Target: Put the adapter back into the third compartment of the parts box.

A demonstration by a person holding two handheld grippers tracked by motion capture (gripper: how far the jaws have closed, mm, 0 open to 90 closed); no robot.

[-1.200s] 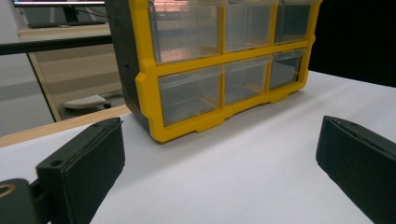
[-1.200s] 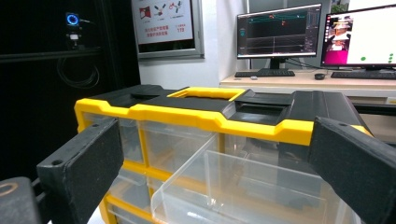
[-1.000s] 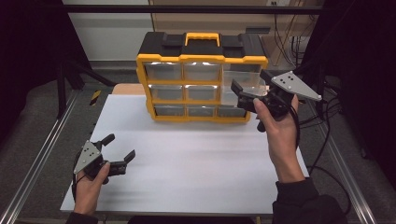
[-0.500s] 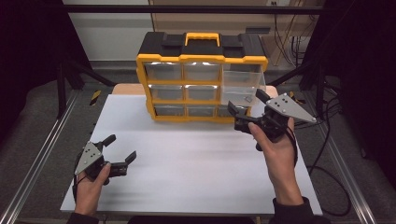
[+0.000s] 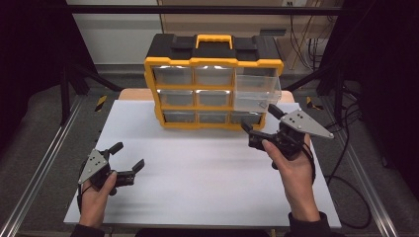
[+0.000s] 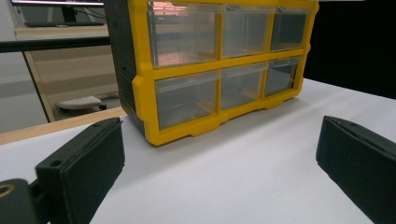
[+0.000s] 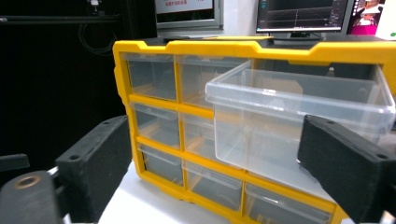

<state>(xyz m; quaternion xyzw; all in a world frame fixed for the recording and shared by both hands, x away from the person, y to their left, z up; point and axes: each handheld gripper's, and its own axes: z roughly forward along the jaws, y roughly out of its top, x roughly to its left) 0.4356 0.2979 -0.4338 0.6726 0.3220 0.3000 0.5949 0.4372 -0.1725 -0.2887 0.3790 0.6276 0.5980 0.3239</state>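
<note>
A clear plastic drawer (image 5: 257, 91) stands pulled out of the top-right bay of a yellow-and-black organiser cabinet (image 5: 213, 84), which sits at the twelve o'clock edge of a white table (image 5: 197, 168). In the right gripper view the drawer (image 7: 299, 121) projects toward the camera, empty as far as can be seen, with closed drawers around it. The right gripper (image 5: 262, 126) hangs just below the drawer, toward five o'clock of the cabinet; its jaws, wide apart with nothing between them, have just been closing slightly. The left gripper (image 5: 129, 160) rests low at about eight o'clock on the table, well apart from the cabinet, jaws spread wide and empty. In the left gripper view, the cabinet's left end (image 6: 135, 88) stands at twelve o'clock.
</note>
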